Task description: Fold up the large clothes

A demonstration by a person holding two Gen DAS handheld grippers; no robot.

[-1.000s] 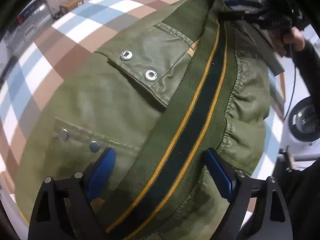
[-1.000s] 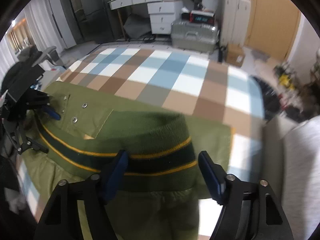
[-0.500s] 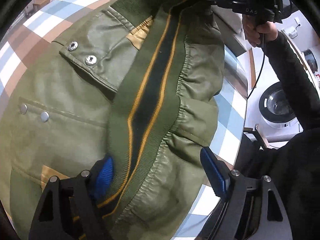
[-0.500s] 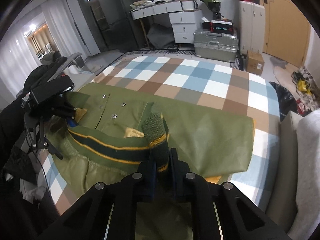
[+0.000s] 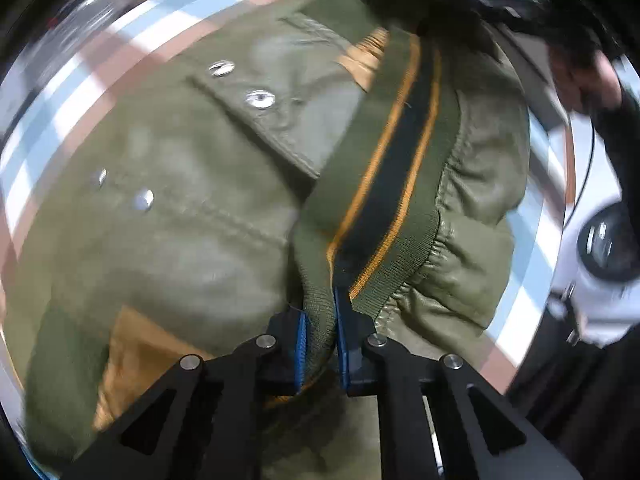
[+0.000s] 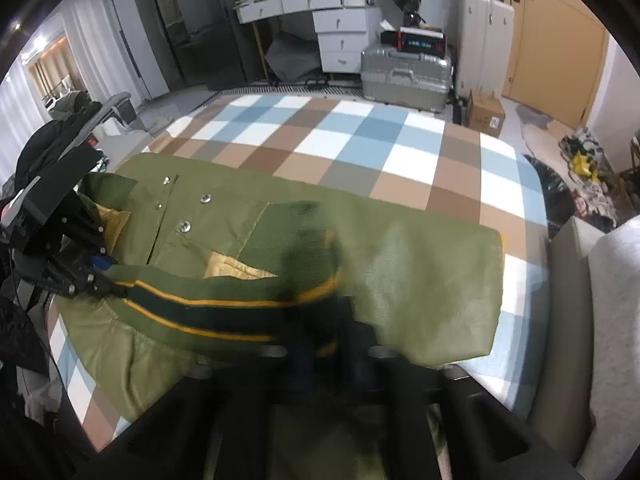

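An olive green jacket (image 6: 420, 264) with metal snaps lies on a checked bed cover (image 6: 360, 140). Its ribbed hem band (image 5: 384, 184), green with a dark stripe and two orange lines, is stretched between both grippers. My left gripper (image 5: 320, 344) is shut on one end of the band; it shows at the left of the right wrist view (image 6: 96, 268). My right gripper (image 6: 324, 348), blurred, is shut on the other end of the band (image 6: 208, 312) and holds it lifted above the jacket.
The bed cover's near edge (image 6: 496, 384) is close below the jacket. A grey sofa (image 6: 608, 320) stands to the right. A silver suitcase (image 6: 404, 76), a cardboard box (image 6: 484, 114) and white drawers (image 6: 340, 36) stand beyond the bed. A washing machine (image 5: 604, 248) shows right.
Both grippers were open around the hem band one second ago. The right one shut on it first, then the left. The band is now lifted and pulled taut between them.
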